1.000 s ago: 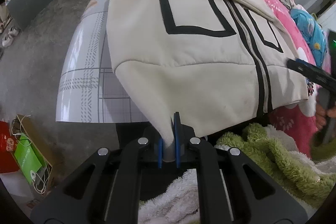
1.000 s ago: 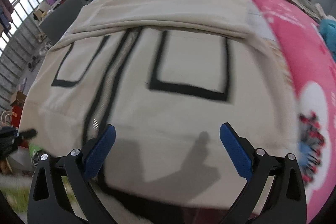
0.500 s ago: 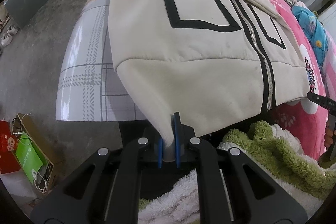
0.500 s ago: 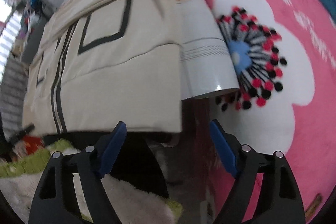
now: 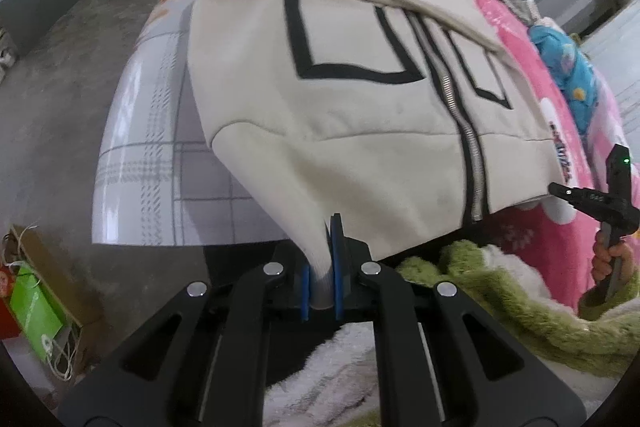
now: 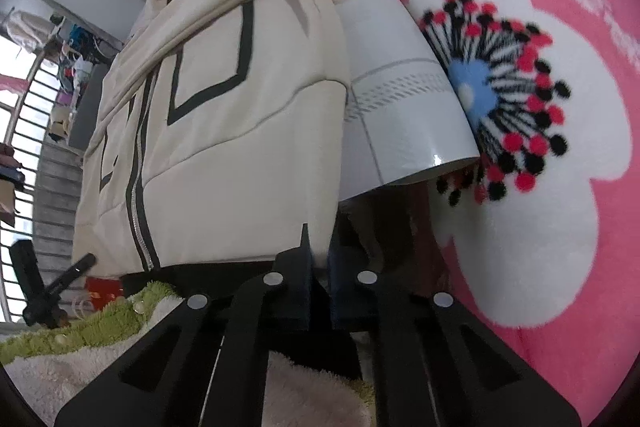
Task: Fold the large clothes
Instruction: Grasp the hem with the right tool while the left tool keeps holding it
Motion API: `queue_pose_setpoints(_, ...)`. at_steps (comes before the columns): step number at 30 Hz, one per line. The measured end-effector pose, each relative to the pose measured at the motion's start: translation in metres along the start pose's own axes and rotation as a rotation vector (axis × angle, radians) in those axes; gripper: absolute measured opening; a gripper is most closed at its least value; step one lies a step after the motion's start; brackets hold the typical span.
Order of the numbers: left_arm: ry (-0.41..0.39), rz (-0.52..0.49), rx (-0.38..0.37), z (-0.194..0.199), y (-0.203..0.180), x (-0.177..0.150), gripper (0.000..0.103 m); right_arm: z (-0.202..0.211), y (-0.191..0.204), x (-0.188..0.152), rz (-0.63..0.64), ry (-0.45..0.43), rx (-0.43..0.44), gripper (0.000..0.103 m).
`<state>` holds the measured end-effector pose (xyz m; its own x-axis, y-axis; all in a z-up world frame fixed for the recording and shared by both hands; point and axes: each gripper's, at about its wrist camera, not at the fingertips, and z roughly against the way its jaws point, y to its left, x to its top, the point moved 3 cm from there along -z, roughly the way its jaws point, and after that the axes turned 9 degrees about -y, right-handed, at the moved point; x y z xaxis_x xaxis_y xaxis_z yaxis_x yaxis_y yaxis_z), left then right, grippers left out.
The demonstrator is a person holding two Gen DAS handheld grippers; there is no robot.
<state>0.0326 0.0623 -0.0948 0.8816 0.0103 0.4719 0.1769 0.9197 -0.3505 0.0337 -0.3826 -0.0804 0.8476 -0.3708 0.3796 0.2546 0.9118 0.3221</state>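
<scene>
Left gripper (image 5: 320, 271) pinched on one hem corner of cream jacket (image 5: 360, 131); right gripper (image 6: 318, 279) clamped on opposite hem corner, cloth between pads. Jacket spread zip-up across table (image 5: 136, 163), hem overhanging near edge. For a clean fold: lift both corners level, keep hem taut, carry toward collar, lay down square. Pink blanket (image 6: 560, 187) beside table; concrete floor (image 5: 52, 99) beyond; green box (image 5: 34, 311) below.
</scene>
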Motion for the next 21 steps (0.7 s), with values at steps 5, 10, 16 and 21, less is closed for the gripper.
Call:
queue_pose_setpoints(5,-0.019,0.001,-0.097,0.009,-0.005,0.012,0.006,0.025,0.020,0.008,0.026,-0.085,-0.020,0.006)
queue_pose_setpoints(10,-0.059,0.053,-0.202,0.015,-0.006,0.035,0.005,0.041,0.036,0.031,0.032,-0.201,0.044,0.005)
queue_pose_setpoints(16,-0.114,0.169,-0.294,0.009,0.008,0.073,0.005,0.025,0.052,0.070,0.027,-0.256,0.105,0.005)
queue_pose_setpoints(21,-0.155,0.271,-0.323,-0.002,0.027,0.100,0.005,0.013,0.060,0.106,0.008,-0.299,0.151,0.005)
